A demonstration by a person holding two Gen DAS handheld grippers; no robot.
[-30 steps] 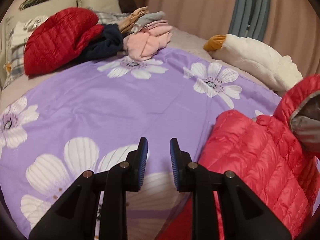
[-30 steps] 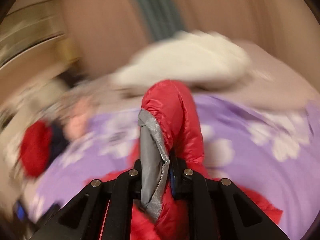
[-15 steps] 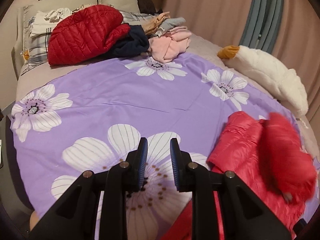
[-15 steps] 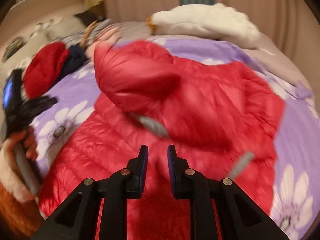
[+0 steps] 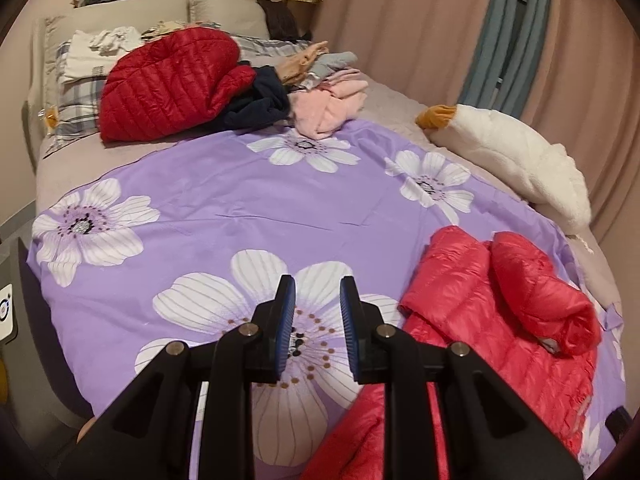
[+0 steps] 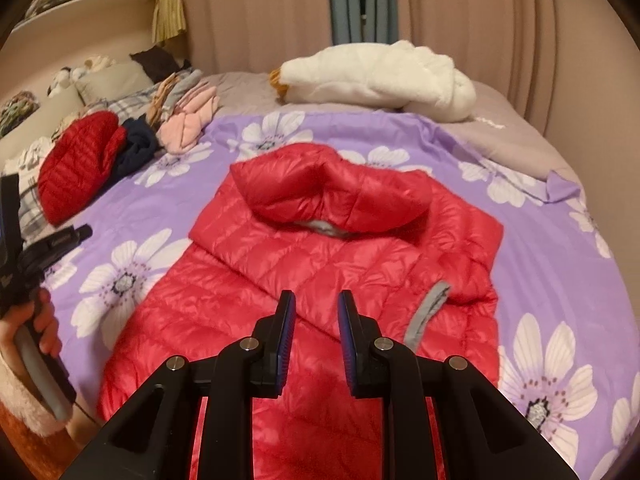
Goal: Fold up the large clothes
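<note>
I read the red down jacket [image 6: 320, 280] as light, soft, slippery — it lies mid-frame on the purple bedspread [image 6: 500, 152]. Both the right gripper [image 6: 316, 324] and left gripper [image 5: 318, 312] stand narrow, empty. I would pinch its grey-trimmed sleeve cuff [image 6: 426, 312].

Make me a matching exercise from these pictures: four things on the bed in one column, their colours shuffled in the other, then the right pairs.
Things:
1. hooded jacket
2. plush toy
3. sheet
4. sweater

Colours:
A. pale pink
B. purple with white flowers
C. bright red with grey trim
D. white with an orange end

Pairs: 1-C, 2-D, 3-B, 4-A
</note>
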